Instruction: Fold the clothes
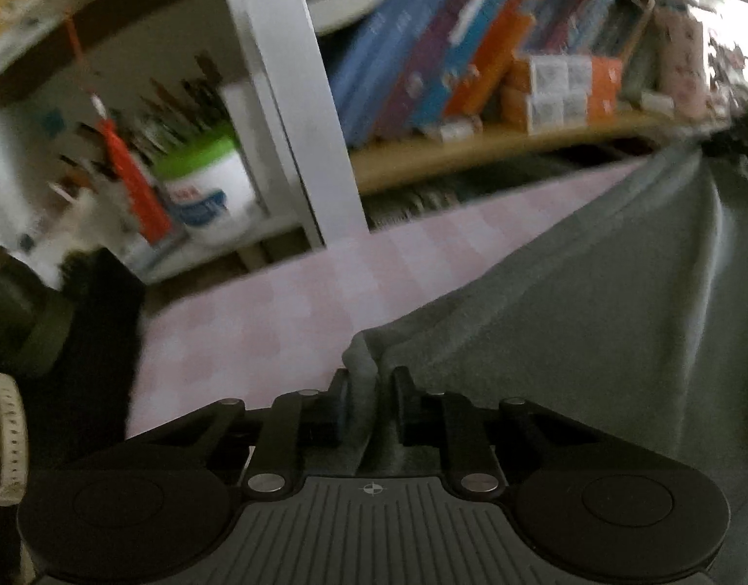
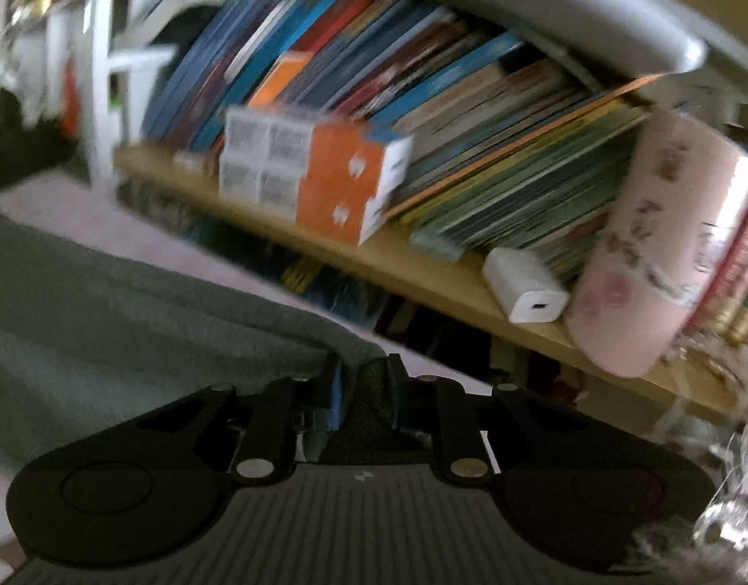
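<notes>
While both tongs, left [image 1: 371, 382] and right [image 2: 364, 380], pinch an edge of the grey garment [image 1: 593, 292] over the pink checked tabletop [image 1: 276, 302] near the bookshelf [image 2: 422, 263], the soft, light cloth sags between them, so edge grips suit it

The left gripper [image 1: 370, 385] pinches a bunched edge of the grey garment [image 1: 593, 302], which stretches away to the right. Beneath it lies a pink checked cloth [image 1: 276, 312], with a bookshelf [image 1: 471, 156] beyond.
</notes>
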`<action>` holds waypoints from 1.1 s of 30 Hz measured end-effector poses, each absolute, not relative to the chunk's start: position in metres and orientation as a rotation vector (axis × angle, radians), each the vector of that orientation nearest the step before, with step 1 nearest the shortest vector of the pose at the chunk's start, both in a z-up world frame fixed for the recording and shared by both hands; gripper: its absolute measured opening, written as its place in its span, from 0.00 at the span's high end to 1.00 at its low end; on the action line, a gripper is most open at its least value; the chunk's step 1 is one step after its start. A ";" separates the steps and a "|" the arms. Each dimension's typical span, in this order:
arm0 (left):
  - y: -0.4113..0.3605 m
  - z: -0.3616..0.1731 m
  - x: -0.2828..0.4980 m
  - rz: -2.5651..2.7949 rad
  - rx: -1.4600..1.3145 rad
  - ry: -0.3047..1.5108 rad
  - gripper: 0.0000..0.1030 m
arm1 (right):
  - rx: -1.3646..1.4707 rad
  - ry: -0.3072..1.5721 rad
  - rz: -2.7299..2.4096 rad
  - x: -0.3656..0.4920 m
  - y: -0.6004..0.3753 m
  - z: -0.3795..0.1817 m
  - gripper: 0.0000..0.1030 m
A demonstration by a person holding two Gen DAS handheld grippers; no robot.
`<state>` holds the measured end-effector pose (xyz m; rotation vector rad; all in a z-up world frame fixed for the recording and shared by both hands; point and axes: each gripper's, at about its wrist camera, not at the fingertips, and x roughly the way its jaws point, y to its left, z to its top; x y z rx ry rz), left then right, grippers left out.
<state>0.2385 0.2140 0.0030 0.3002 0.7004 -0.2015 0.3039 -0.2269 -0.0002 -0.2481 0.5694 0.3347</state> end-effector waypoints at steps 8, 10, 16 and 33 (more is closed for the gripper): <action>0.217 0.044 0.180 -0.208 0.235 0.556 0.84 | -0.250 0.412 0.293 0.224 -0.233 0.032 0.85; 0.218 0.052 0.161 -0.209 0.220 0.519 0.84 | -0.233 0.369 0.289 0.198 -0.237 0.039 0.85; 0.212 0.065 0.098 -0.219 0.218 0.432 0.84 | -0.285 0.264 0.290 0.102 -0.239 0.052 0.85; 0.212 0.035 -0.082 -0.213 0.188 0.378 0.83 | -0.483 0.298 0.402 -0.122 -0.227 0.012 0.85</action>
